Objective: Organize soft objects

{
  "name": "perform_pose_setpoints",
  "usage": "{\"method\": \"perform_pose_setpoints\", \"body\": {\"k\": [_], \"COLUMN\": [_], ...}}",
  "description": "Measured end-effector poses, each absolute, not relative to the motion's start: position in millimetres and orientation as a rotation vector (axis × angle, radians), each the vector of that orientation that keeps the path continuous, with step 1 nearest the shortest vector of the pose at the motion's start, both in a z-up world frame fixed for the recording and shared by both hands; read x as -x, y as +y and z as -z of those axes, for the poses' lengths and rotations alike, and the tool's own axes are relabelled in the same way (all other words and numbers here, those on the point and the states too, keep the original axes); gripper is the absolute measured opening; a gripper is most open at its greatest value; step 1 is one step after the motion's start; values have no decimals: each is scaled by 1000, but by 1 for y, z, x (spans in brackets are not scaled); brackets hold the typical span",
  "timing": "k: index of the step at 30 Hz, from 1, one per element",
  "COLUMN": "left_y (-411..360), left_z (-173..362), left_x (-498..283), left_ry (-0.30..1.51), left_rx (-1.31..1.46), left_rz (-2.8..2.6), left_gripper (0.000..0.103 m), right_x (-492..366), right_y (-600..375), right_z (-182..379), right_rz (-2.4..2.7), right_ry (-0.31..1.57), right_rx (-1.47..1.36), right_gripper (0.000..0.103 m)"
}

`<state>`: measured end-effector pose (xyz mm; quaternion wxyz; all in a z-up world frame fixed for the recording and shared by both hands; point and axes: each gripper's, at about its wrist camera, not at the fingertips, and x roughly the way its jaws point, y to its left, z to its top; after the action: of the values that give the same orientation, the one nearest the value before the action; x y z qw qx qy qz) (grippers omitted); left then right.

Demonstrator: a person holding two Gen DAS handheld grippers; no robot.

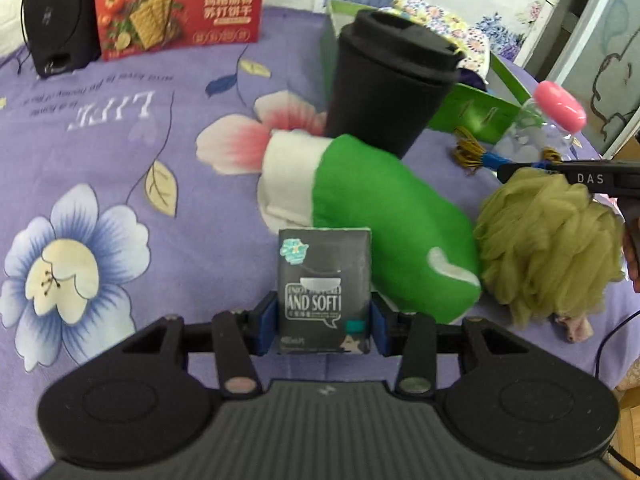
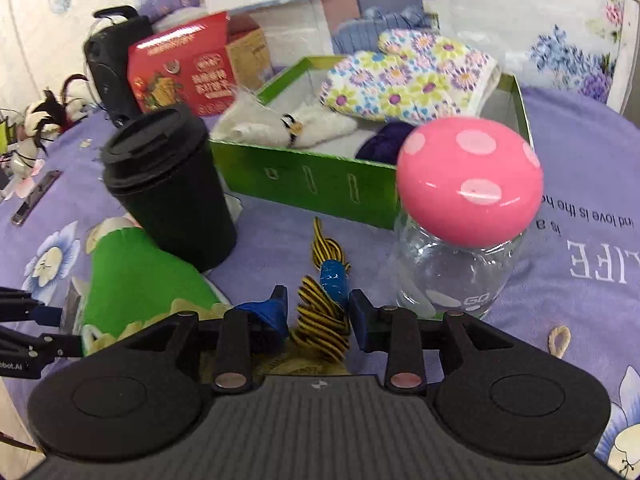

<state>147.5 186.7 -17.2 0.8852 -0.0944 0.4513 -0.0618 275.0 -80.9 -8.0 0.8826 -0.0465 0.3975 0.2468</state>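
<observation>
Tissue pack (image 1: 325, 292) clamped in left tongs (image 1: 325, 322); right tongs (image 2: 319, 318) spread around striped cord (image 2: 322, 316)

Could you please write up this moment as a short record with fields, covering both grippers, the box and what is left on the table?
left gripper: shut on a dark tissue pack
right gripper: around a yellow-black cord bundle; closure unclear
green box: holds a floral mitt, a white fluffy item and something dark purple
still on the table: green stocking, olive bath pouf
hard items nearby: black cup, pink-lidded jar, red cracker box
</observation>
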Motion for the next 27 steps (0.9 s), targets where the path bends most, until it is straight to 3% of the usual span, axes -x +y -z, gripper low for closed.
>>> {"method": "perform_pose_setpoints", "body": {"k": [3, 7, 14, 27], "left_y": [188, 186, 188, 174], "left_z": [17, 18, 8, -68], "left_x": [-147, -149, -145, -140], "left_ry": [927, 925, 928, 801], "left_rx": [195, 179, 193, 148], "left_rz": [141, 146, 144, 214], "left_gripper": [45, 45, 45, 43], "right_x": [-284, -275, -245, -213], "right_y": [-82, -85, -87, -98], "right_z": [16, 15, -13, -68], "right_rz": [-509, -588, -615, -668], "right_ry": [869, 779, 667, 502], "right_rx": [87, 97, 173, 143], "right_gripper": [18, 0, 0, 0]}}
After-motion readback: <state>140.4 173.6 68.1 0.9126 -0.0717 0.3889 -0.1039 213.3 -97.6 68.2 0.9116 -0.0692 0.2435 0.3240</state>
